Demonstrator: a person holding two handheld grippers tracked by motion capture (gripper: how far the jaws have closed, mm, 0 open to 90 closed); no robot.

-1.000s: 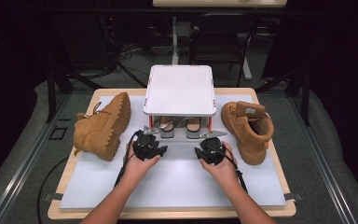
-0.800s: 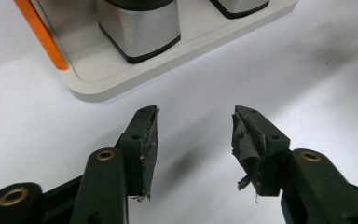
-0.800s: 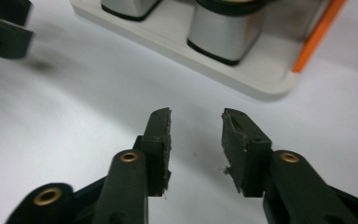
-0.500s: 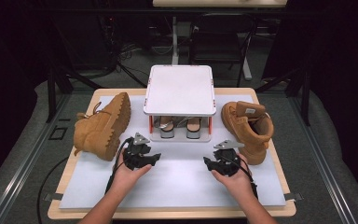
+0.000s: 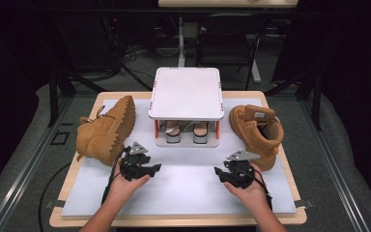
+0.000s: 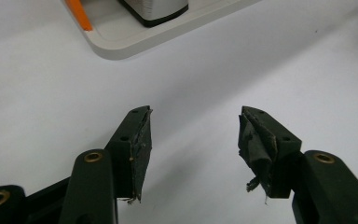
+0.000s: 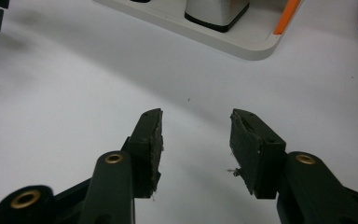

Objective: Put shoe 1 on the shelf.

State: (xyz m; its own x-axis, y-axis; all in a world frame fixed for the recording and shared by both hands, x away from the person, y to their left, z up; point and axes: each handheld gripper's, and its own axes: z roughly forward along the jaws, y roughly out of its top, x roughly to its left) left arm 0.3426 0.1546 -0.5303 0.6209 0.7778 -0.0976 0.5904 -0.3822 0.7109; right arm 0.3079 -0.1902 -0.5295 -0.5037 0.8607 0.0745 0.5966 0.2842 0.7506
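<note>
I see white mat (image 5: 183, 188) across table. White two-tier rack (image 5: 186, 94) at 12 o'clock; tan boots at 9 (image 5: 107, 129) and 3 (image 5: 257, 130). Left gripper (image 5: 155, 167) at 7, right gripper (image 5: 218, 171) at 5: both jaws released, empty.

From my station, the high view looks forward and down from above the near edge of the table (image 5: 77, 203), far enough back to take in the whole white mat (image 5: 183, 188) and the dark floor around it. The left gripper view rides low and close over the mat (image 6: 51, 93), facing along its jaws toward a corner of the white rack base (image 6: 121, 44). The right gripper view sits equally near the mat (image 7: 74, 84), facing the rack's (image 7: 242, 44) opposite corner. All three views share the mat and the rack (image 5: 186, 92) front; both gripper views share that base.
</note>
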